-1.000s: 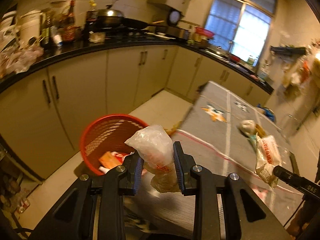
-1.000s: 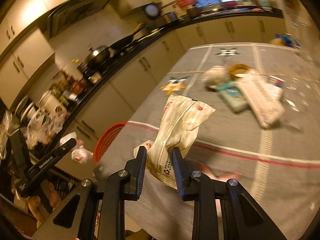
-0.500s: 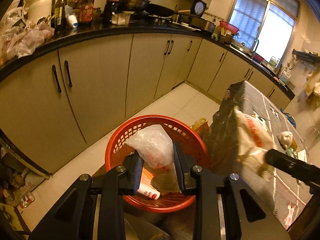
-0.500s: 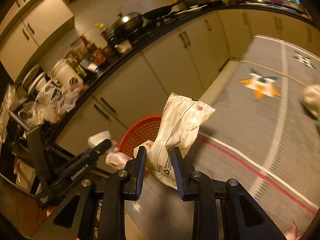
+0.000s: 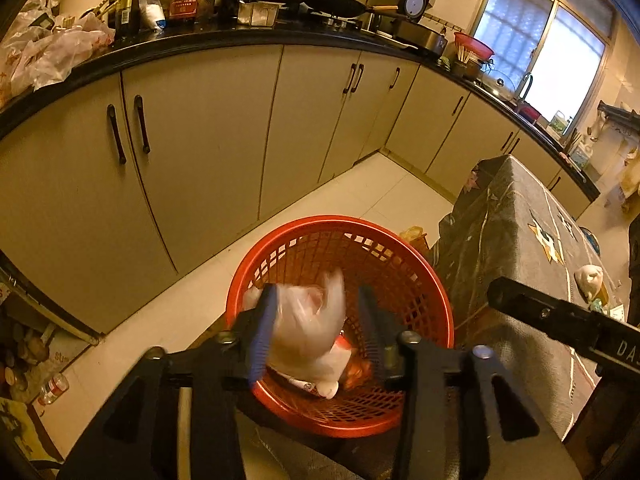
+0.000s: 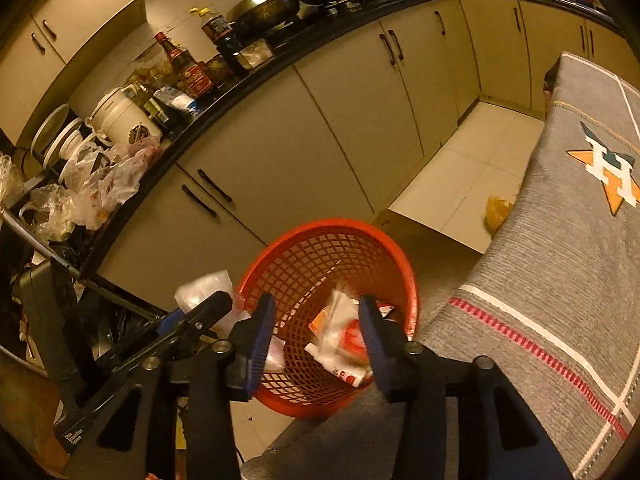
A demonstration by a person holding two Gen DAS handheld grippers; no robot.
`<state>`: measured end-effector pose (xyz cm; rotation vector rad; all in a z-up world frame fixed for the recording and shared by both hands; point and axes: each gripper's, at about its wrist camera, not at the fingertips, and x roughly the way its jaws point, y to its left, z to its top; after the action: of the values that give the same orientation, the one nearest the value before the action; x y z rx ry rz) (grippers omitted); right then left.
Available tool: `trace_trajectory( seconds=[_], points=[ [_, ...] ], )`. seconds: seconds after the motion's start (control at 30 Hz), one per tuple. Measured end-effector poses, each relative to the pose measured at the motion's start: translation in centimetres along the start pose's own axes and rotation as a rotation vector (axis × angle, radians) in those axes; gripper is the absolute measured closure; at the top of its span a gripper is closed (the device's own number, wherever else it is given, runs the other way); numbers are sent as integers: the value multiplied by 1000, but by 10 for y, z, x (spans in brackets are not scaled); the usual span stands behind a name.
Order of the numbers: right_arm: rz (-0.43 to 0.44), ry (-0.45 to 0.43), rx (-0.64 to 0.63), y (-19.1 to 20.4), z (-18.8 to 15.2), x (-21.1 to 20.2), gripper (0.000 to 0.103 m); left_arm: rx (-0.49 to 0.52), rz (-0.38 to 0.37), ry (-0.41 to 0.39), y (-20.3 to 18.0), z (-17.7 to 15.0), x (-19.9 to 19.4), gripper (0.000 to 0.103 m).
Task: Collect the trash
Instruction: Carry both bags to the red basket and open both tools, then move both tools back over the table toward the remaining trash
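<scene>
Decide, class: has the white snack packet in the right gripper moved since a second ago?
Yes. The white snack packet has left the right gripper, whose jaws have just been opening, and dropped from over the grey tablecloth into the red basket.

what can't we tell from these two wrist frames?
- Left wrist: plastic bag between left tongs is motion-blurred; contact with the pads unclear.
- Right wrist: white packet blurred; landed or falling unclear.
- Red basket bottom: hidden by both tongs.
- Labels: too small.
</scene>
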<state>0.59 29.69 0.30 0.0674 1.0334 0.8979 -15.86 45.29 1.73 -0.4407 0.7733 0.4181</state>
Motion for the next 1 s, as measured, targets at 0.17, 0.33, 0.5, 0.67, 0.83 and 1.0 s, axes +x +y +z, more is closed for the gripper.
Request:
trace_trajectory(
  seconds=[0.17,0.33,0.5,0.67,0.83,1.0],
  points=[
    [-6,-27,46,-15,-4,-18,49,27,40,-28,-9,-3,-11,43],
    [-19,-71,52,-21,-12,-45,47,72,81,-59,-22,-5,-26,39],
    [-34,-116,41,-23,-25,-74,43,111,94,-77,-38,-10,-39,38],
    [-59,-148,30,-29,-40,-101,42,149,104,-90,-54,-17,-51,36],
    [-108,-197,30,-47,-57,-136,38,189,114,-92,-69,-25,-58,36],
    [-153,-230,78,-76,-69,-165,36,212,121,-93,-78,-28,-61,35]
  ],
)
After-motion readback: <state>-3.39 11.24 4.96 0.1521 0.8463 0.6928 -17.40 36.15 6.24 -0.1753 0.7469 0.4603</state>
